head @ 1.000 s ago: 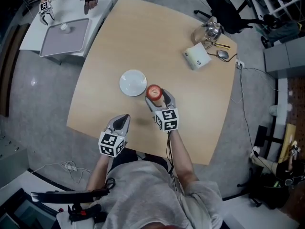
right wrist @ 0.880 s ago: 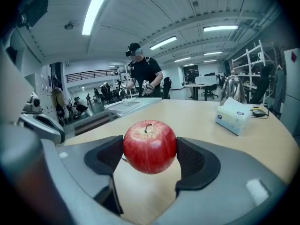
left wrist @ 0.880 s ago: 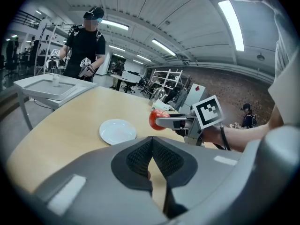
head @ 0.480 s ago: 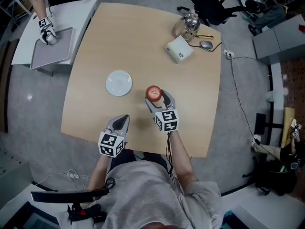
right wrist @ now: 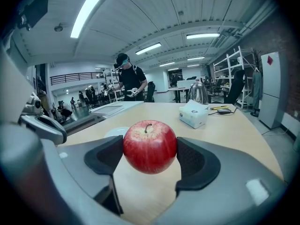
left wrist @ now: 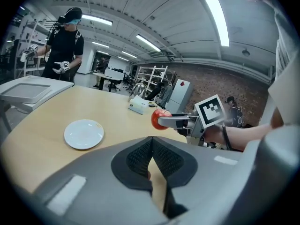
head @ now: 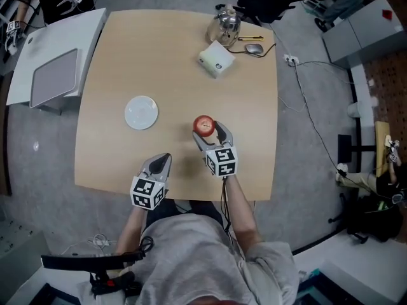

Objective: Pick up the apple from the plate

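I had the right gripper [head: 209, 131] with its fingers [right wrist: 194, 161] clamped on the apple [right wrist: 150, 146], held clear of the desk [head: 172, 56] and well apart from the bare plate [head: 140, 112], so I judged the pick complete. The right forearm reached forward. The left gripper [head: 162, 162] hovered near the desk edge, fingers pressed together, empty

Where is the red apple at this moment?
The apple is clamped in the right tongs near the middle of the table in the head view, with the white plate off to its left.
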Demonstrator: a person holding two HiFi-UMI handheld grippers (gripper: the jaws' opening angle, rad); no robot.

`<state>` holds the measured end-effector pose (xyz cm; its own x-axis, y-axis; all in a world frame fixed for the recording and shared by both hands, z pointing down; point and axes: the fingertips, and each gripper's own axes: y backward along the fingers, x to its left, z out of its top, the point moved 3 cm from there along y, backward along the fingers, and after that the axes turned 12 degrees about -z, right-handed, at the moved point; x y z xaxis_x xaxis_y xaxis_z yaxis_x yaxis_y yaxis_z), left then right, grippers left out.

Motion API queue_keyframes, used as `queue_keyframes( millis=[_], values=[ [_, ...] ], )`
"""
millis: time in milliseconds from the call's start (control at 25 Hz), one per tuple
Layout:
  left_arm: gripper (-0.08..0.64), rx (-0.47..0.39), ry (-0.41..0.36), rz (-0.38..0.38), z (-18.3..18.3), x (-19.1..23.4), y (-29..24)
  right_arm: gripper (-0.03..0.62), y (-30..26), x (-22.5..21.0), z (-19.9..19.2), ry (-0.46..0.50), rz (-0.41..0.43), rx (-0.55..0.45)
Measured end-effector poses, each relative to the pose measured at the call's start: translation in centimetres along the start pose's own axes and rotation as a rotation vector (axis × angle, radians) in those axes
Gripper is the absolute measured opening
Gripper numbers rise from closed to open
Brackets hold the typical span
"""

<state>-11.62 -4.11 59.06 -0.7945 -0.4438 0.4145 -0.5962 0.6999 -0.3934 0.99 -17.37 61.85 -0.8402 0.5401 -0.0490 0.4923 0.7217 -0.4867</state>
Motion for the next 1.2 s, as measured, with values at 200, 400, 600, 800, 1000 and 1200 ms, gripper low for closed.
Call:
queue_keyframes(
  millis=[200, 400, 600, 800, 1000, 1200],
  values=[
    [0.02, 0.01, -0.013, -0.031, 0.0, -1.8, -1.6, 0.364, 1.6, -2.6, -0.7, -0.016, -0.039, -0.001],
    [0.02, 0.025, -0.024, -0.062, -0.1, -3.0, -2.7, 0.364, 3.0, -4.4, -1.5, -0.036, -0.079, 0.004],
    [0.02, 0.045, -0.036, -0.093, -0.3, -4.7, -3.9, 0.364, 4.9, -6.0, -2.5, -0.051, -0.109, 0.011],
    [0.02, 0.063, -0.051, -0.124, -0.6, -6.2, -4.9, 0.364, 6.2, -7.5, -4.0, -0.077, -0.142, 0.022],
    [0.02, 0.086, -0.06, -0.14, -1.2, -7.1, -5.5, 0.364, 7.2, -8.6, -5.4, -0.097, -0.167, 0.035],
    [0.02, 0.106, -0.068, -0.149, -1.7, -7.7, -5.9, 0.364, 8.1, -9.2, -6.7, -0.11, -0.182, 0.047]
  ],
)
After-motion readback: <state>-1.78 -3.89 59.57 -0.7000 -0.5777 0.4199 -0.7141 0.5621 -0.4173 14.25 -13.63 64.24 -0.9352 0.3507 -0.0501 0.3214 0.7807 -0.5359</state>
